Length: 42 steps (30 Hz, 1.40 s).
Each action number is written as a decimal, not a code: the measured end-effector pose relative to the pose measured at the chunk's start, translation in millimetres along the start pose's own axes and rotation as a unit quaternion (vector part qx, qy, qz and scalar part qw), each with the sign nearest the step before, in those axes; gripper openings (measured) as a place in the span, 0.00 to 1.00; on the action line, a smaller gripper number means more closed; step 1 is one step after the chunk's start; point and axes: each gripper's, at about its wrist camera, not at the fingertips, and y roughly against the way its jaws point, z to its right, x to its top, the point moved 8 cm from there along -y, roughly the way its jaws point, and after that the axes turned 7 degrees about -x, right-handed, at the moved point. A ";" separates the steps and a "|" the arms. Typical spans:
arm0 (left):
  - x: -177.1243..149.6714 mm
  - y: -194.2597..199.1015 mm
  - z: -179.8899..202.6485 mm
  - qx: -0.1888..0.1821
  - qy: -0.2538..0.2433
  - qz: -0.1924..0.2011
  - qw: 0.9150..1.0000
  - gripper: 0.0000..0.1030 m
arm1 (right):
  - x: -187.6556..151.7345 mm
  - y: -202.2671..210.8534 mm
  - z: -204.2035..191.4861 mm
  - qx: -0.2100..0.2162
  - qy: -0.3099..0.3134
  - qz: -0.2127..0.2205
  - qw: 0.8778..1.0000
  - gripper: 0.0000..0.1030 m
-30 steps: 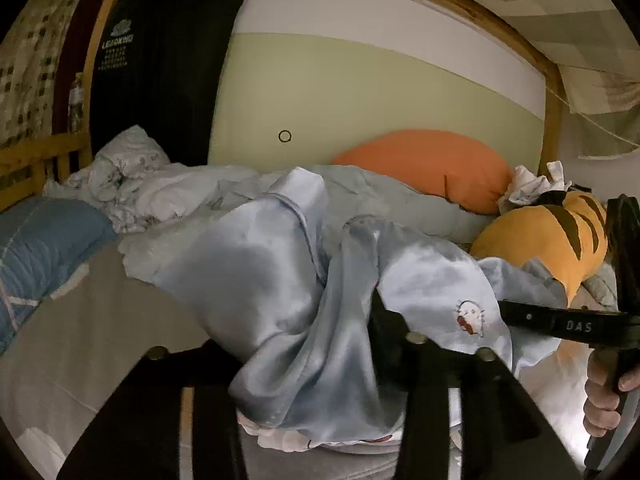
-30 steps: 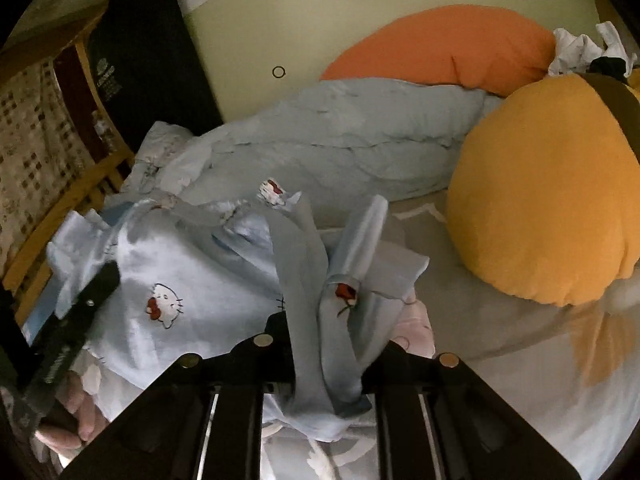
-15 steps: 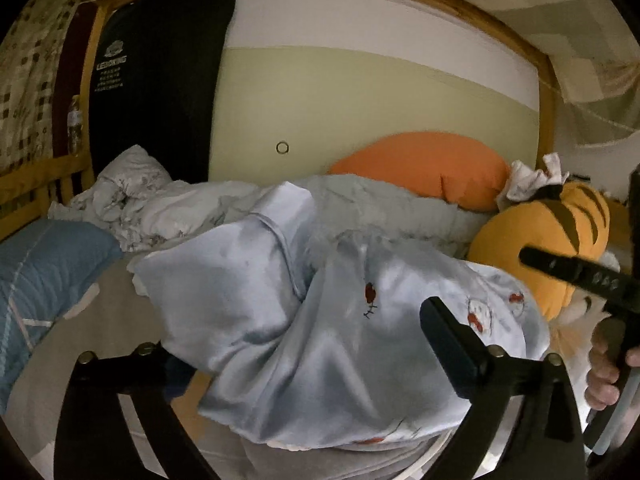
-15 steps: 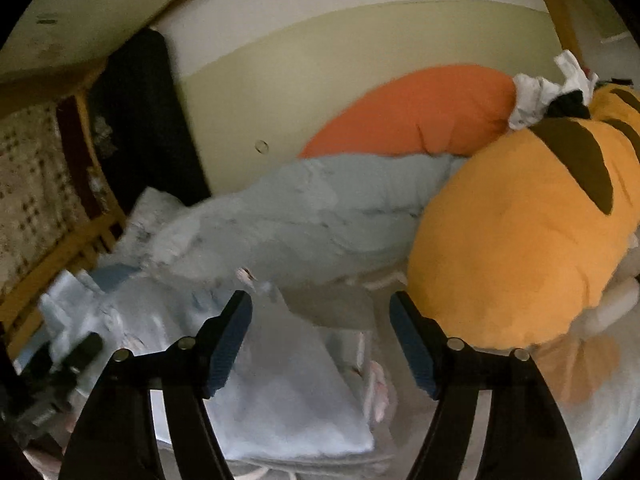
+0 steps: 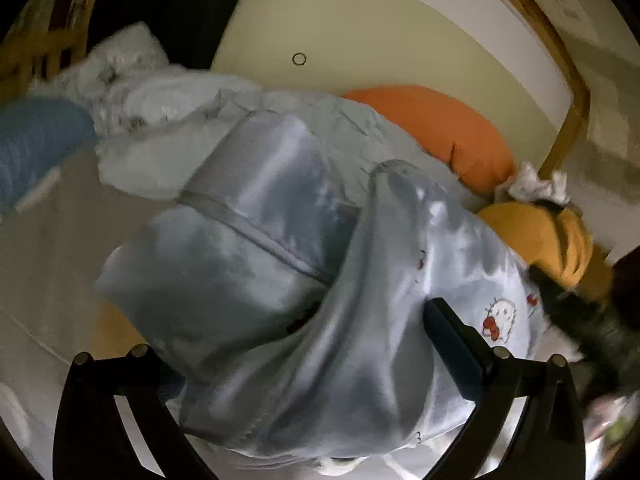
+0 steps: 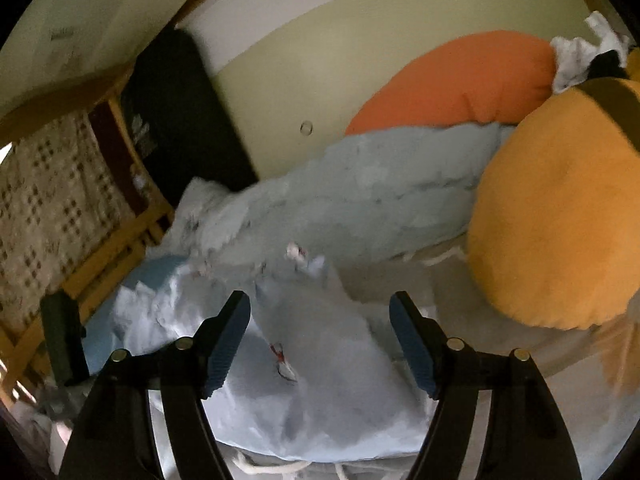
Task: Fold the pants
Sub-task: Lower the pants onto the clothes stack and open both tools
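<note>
Light blue satin pants point(image 5: 304, 300) with small cartoon cat prints lie bunched on the bed, filling the middle of the left wrist view. My left gripper point(image 5: 296, 352) is open, its jaws wide apart with cloth draped between and over them. In the right wrist view the pants point(image 6: 320, 360) lie in a folded heap below my right gripper point(image 6: 320, 332), which is open and empty just above the cloth. The other gripper's dark body point(image 6: 60, 336) shows at the far left.
An orange pillow point(image 5: 432, 132) and a yellow striped plush point(image 6: 560, 220) lie at the right. A crumpled pale blue quilt point(image 6: 380, 200) lies behind the pants. A wooden bed rail point(image 6: 100, 256) runs along the left. A blue pillow point(image 5: 36, 140) lies at far left.
Both grippers opened and let go of the pants. The cloth dropped onto the bed in a heap. The right gripper lifted back; the left view tilted.
</note>
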 end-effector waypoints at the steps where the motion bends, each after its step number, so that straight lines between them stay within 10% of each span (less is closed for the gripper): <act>1: 0.4 0.4 -2.8 -0.009 0.011 0.000 1.000 0.99 | -4.9 -8.2 2.7 -0.023 0.007 -0.003 1.000 0.71; 13: 22.1 35.4 -32.0 0.037 -0.006 0.053 0.998 0.99 | -14.9 -26.3 17.0 -0.060 0.010 0.014 0.998 0.68; 22: 42.7 91.9 11.6 -0.001 -0.100 0.189 0.977 0.99 | 3.1 1.2 25.6 -0.043 -0.031 0.056 0.997 0.68; 29: 34.0 73.3 43.6 -0.007 -0.159 0.160 0.974 0.28 | 15.2 33.1 13.9 -0.010 -0.031 0.136 0.990 0.53; 33: 26.9 37.6 20.0 0.085 -0.123 0.124 0.981 0.22 | 7.3 14.9 1.7 0.002 -0.005 0.094 0.996 0.32; 42: 9.1 -1.3 -10.9 0.070 -0.088 0.098 0.989 0.21 | -27.7 -44.9 14.3 -0.019 -0.008 0.012 1.000 0.22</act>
